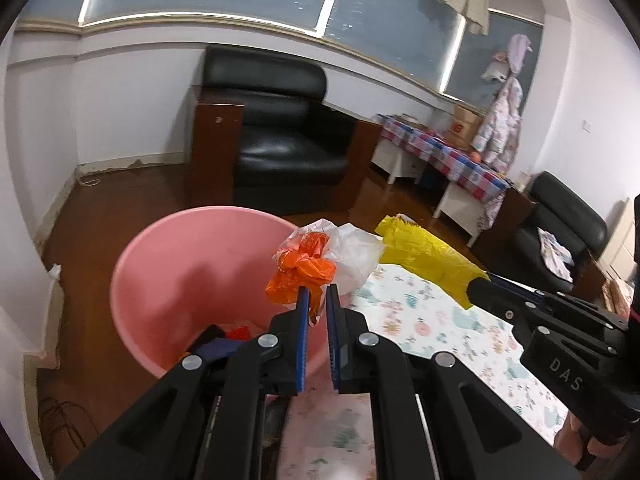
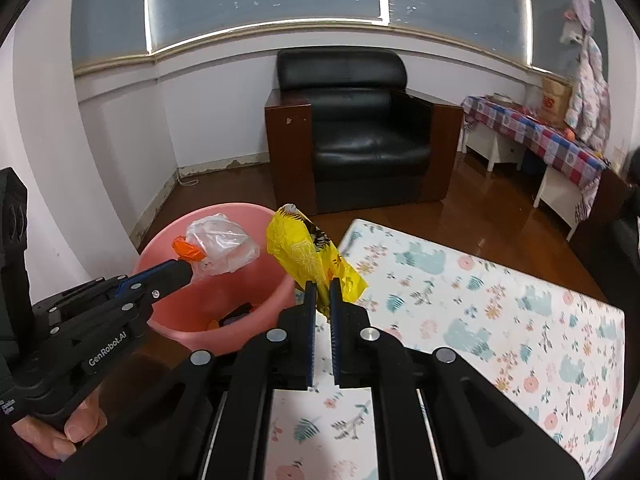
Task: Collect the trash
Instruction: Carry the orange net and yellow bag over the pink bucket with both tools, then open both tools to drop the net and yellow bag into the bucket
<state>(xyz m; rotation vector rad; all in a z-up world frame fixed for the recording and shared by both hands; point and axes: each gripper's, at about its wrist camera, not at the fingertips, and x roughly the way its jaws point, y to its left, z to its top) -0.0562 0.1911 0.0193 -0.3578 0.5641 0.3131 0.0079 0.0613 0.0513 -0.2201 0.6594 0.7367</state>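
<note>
We grip an orange-and-white bag (image 1: 320, 264) in our left tongs (image 1: 318, 294) over the pink bin (image 1: 160, 280), and a yellow bag (image 2: 308, 256) in our right tongs (image 2: 322, 286) beside it.

Your left gripper (image 1: 317, 294) holds its crumpled bag (image 1: 320, 260) over the bucket (image 1: 160, 264), which stands on the floor left of the table (image 2: 500, 300). Your right gripper (image 2: 323, 286) holds its bag (image 2: 304, 252) at the table's near-left corner. Far behind sits the armchair (image 2: 360, 132).
</note>
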